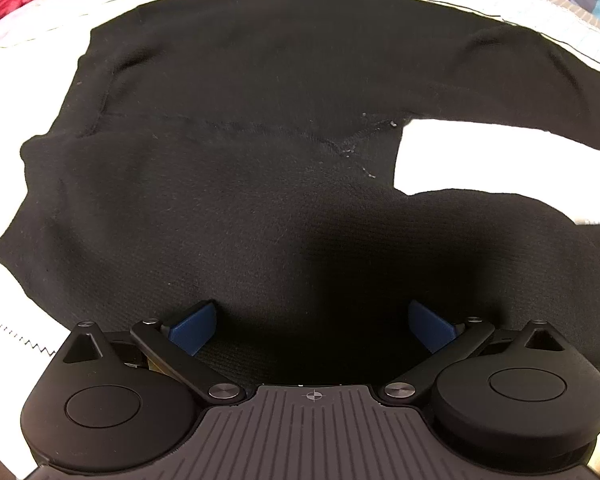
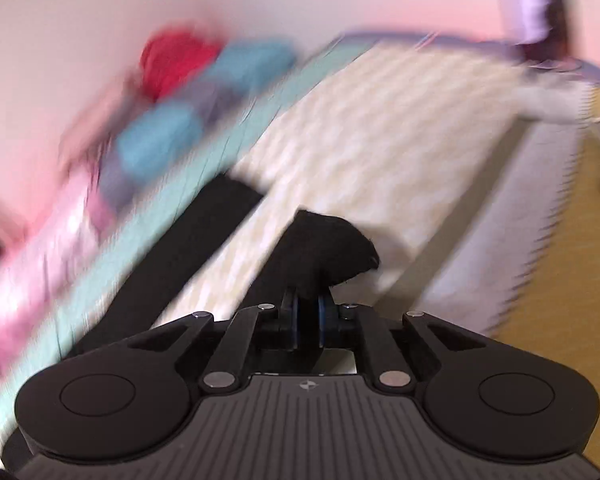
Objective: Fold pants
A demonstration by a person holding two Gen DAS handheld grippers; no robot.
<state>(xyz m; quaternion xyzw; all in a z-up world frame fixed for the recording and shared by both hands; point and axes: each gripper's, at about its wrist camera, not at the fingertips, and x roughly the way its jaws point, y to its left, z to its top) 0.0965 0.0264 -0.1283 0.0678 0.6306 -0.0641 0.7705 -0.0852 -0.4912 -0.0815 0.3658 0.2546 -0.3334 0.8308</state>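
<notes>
Garment: black pants (image 1: 228,152), knit fabric with a fine ribbed texture and scattered pale lint near the crotch seam.
Position: spread flat on a pale bedspread (image 1: 460,148), waist toward the left of the left wrist view, both legs running to the right with a bright gap between them.
Left gripper (image 1: 312,320): jaws wide apart, blue pads (image 1: 194,326) pointing down over the near side of the seat; nothing between them.
Right gripper (image 2: 309,322): jaws narrow, clamped on a bunched end of one leg (image 2: 328,248), lifted off the cover.
Other leg (image 2: 188,248): lies straight along the bed in the right wrist view.
Background: blurred coloured bedding (image 2: 168,128), yellow floor (image 2: 580,240).
</notes>
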